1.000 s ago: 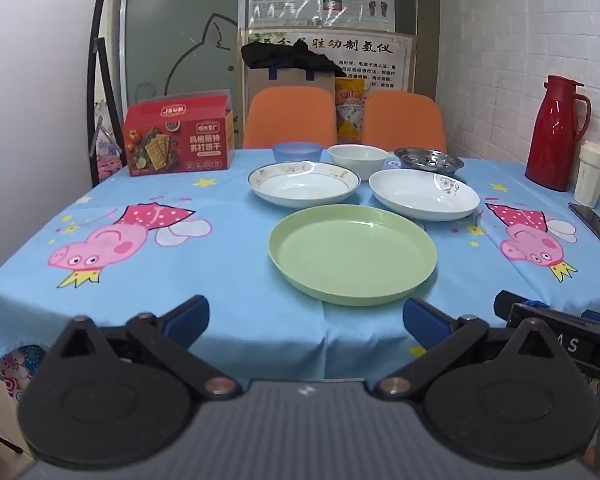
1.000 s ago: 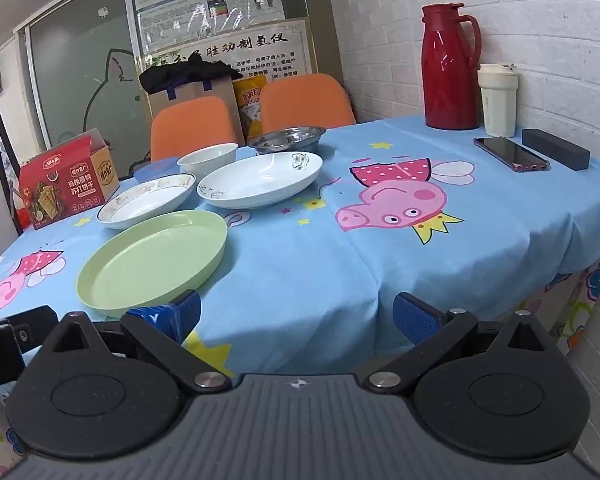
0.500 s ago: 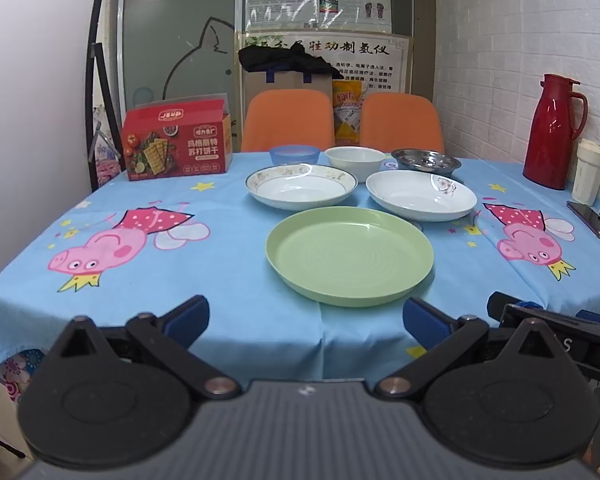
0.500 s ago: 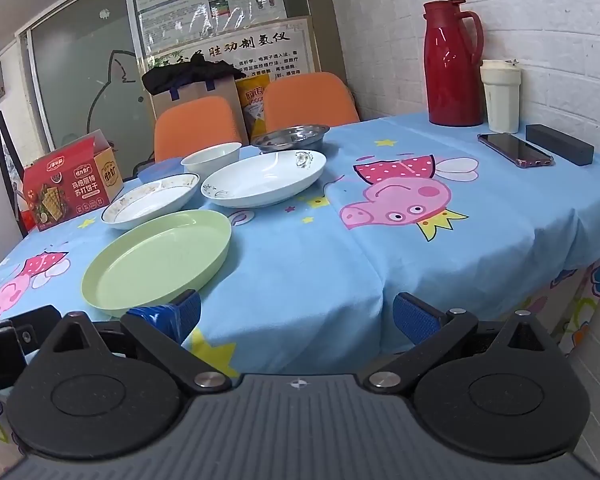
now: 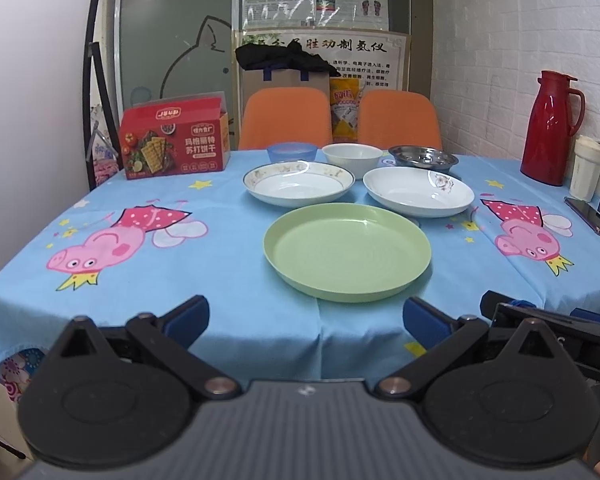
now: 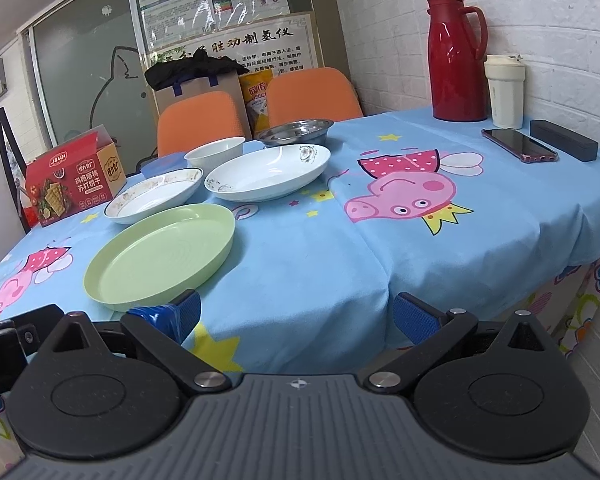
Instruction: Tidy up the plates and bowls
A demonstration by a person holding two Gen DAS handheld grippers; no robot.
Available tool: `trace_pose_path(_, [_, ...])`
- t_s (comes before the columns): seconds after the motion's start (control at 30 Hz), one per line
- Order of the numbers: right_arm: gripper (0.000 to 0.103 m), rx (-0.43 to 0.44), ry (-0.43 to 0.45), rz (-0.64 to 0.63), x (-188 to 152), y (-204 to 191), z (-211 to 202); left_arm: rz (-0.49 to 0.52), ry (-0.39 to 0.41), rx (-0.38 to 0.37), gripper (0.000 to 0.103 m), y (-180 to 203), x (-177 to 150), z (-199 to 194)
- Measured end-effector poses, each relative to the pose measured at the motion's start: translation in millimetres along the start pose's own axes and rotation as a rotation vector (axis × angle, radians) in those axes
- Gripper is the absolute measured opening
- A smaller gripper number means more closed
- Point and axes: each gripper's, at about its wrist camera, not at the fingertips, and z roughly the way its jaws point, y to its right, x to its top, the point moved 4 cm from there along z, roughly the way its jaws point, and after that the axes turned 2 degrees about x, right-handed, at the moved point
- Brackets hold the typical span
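Two grippers sit low in their frames at the near table edge, both with jaws spread wide and holding nothing: your left gripper (image 5: 306, 316) and your right gripper (image 6: 296, 312). Centre frame in the left view, a green plate (image 5: 347, 251) lies on the blue cartoon tablecloth (image 5: 180, 264). Just behind it sit two white plates (image 5: 299, 182) (image 5: 419, 191), side by side. Farther back stand a blue bowl (image 5: 291, 152), a white bowl (image 5: 352, 156) and a steel bowl (image 5: 423, 157). At right, a red thermos (image 5: 550, 128) stands by the wall.
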Motion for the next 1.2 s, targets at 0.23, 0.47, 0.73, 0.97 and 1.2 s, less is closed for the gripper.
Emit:
trace_pose_path(0.23, [0.090, 0.001, -0.001, -0.001, -0.6, -0.7, 0.0, -0.001, -0.001, -0.001, 0.103, -0.3, -1.3, 0.3])
trace_pose_path(0.47, [0.090, 0.004, -0.002, -0.004, -1.5, -2.3, 1.2, 0.000, -0.009, -0.001, 0.103, -0.1, -2.3, 1.5])
trace_pose_path(0.73, [0.090, 0.007, -0.012, -0.008, -2.9, -4.3, 2.8, 0.001, -0.010, -0.004, 0.103, 0.1, -2.8, 1.8])
trace_pose_path(0.97, [0.090, 0.010, -0.021, -0.010, -4.4, -4.6, 3.7, 0.001, -0.012, -0.005, 0.103, 0.8, -3.5, 1.8])
trace_pose_path(1.2, [0.090, 0.011, -0.024, -0.003, -5.2, -3.3, 5.4, -0.013, -0.020, 0.002, 0.103, -3.1, -3.3, 4.2])
